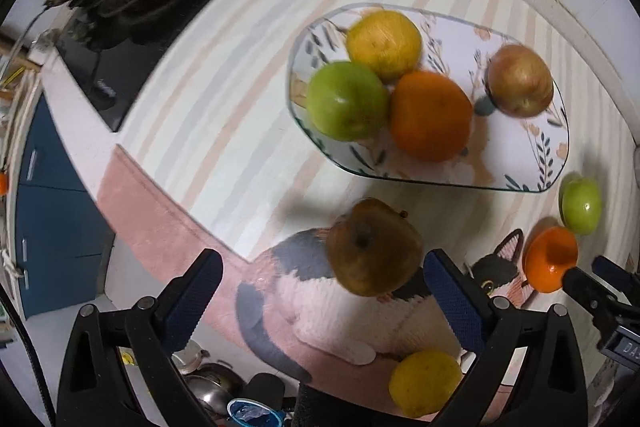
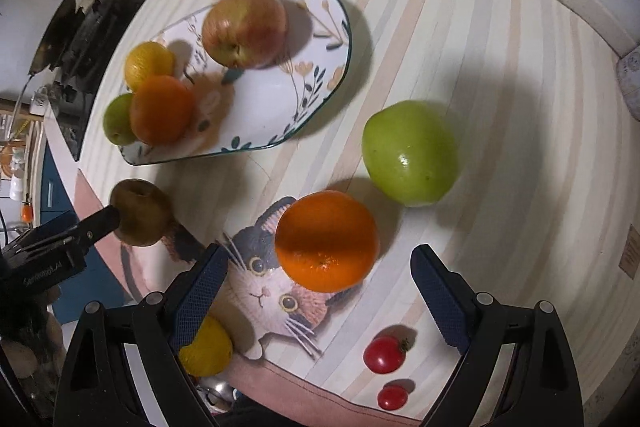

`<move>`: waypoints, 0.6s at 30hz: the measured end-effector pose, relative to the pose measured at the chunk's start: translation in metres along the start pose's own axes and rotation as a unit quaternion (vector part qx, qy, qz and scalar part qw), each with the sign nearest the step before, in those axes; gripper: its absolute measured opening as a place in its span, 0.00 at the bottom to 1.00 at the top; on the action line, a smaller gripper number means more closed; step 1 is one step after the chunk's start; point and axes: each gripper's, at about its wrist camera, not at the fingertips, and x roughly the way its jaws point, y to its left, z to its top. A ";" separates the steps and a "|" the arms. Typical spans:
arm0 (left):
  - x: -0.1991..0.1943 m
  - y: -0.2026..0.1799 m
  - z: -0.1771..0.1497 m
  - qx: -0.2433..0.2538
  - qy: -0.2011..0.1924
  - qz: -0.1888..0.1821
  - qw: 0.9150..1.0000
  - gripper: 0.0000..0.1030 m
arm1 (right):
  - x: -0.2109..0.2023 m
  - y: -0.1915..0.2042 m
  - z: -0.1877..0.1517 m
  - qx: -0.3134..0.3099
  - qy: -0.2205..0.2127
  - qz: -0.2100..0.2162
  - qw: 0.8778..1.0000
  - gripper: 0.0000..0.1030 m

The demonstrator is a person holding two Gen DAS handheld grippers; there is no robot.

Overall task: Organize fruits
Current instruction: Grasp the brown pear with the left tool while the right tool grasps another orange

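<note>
A floral plate (image 1: 516, 147) (image 2: 272, 107) holds a yellow citrus (image 1: 384, 43), a green apple (image 1: 346, 101), an orange (image 1: 430, 115) and a red apple (image 1: 520, 81) (image 2: 244, 29). On the cat-print mat a brown pear-like fruit (image 1: 374, 247) (image 2: 140, 213) sits between the wide-open fingers of my left gripper (image 1: 324, 255), nearer the right one. My right gripper (image 2: 319, 249) is open, pointing down over a loose orange (image 2: 326, 241) (image 1: 550, 259). A loose green apple (image 2: 410, 153) (image 1: 580, 201) lies beyond it. A lemon (image 1: 424, 381) (image 2: 206, 351) rests near the mat's front edge.
Two cherry tomatoes (image 2: 384, 354) (image 2: 392, 397) lie by my right gripper's right finger. A black stove top (image 1: 160, 7) (image 2: 92, 39) borders the striped mat (image 1: 240, 107) on the left. Past the counter edge are blue cabinets (image 1: 52, 207) and metal pots (image 1: 212, 391).
</note>
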 end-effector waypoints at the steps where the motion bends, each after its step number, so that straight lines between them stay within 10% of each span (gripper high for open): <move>1: 0.003 -0.003 0.001 0.006 0.003 -0.003 1.000 1.00 | 0.004 0.001 0.001 0.001 0.003 -0.002 1.000 0.92; 7: 0.026 -0.019 0.004 0.029 0.023 -0.020 0.999 0.97 | 0.020 0.004 0.005 0.004 0.017 -0.010 1.000 0.90; 12: 0.036 -0.021 0.008 0.032 0.029 -0.039 0.998 0.67 | 0.030 0.007 0.008 0.005 0.024 -0.014 1.000 0.83; 18: 0.037 -0.019 0.008 0.024 0.022 -0.044 0.998 0.62 | 0.038 0.010 0.007 0.000 0.020 -0.024 1.000 0.66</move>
